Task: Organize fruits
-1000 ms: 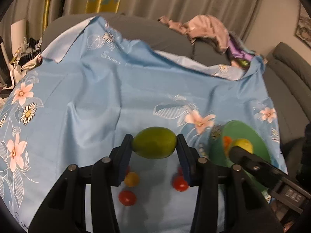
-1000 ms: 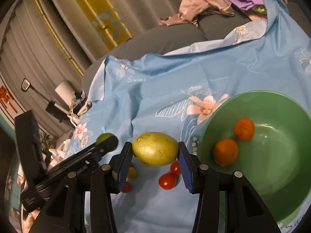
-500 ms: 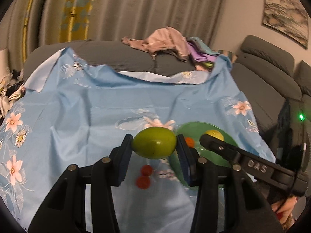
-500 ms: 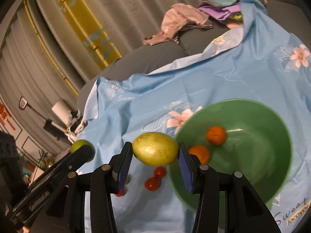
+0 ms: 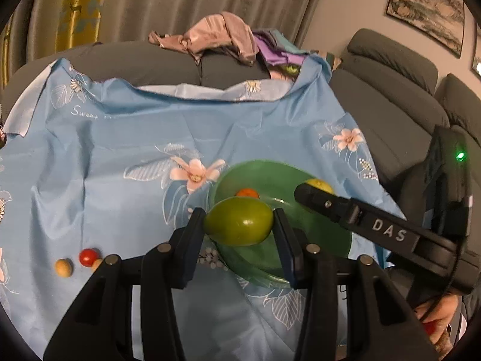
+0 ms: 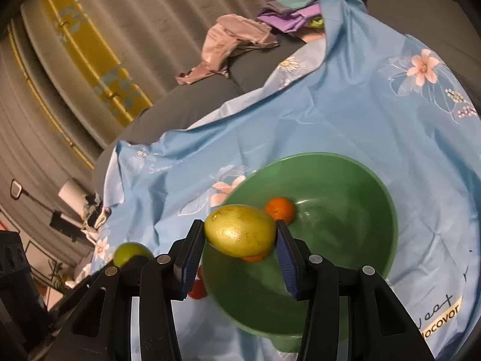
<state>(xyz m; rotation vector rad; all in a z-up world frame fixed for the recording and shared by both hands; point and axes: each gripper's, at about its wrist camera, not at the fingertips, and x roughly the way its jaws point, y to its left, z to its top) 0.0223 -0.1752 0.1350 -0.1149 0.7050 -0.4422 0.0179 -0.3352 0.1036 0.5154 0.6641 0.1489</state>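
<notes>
My left gripper point(image 5: 239, 225) is shut on a green mango point(image 5: 239, 225) and holds it above the near left rim of the green bowl point(image 5: 324, 240). My right gripper point(image 6: 239, 234) is shut on a yellow mango point(image 6: 239, 234) over the bowl's point(image 6: 345, 240) left rim. Two oranges lie in the bowl, one point(image 6: 280, 209) clear, the other point(image 6: 255, 258) mostly hidden under the yellow mango. A red tomato point(image 5: 89, 256) and a small yellow fruit point(image 5: 63, 267) lie on the blue cloth at the left. The right gripper also shows in the left wrist view point(image 5: 312, 192).
A blue floral cloth point(image 5: 126, 138) covers a grey sofa point(image 5: 390, 96). Crumpled clothes point(image 5: 216, 39) lie on the sofa back. Curtains hang behind. Another red tomato point(image 6: 197, 290) lies left of the bowl. The left gripper's mango point(image 6: 132, 254) shows at the right wrist view's left.
Both grippers have moved right with their mangoes, from beside the bowl to over its left rim. The loose tomatoes now lie to the left.
</notes>
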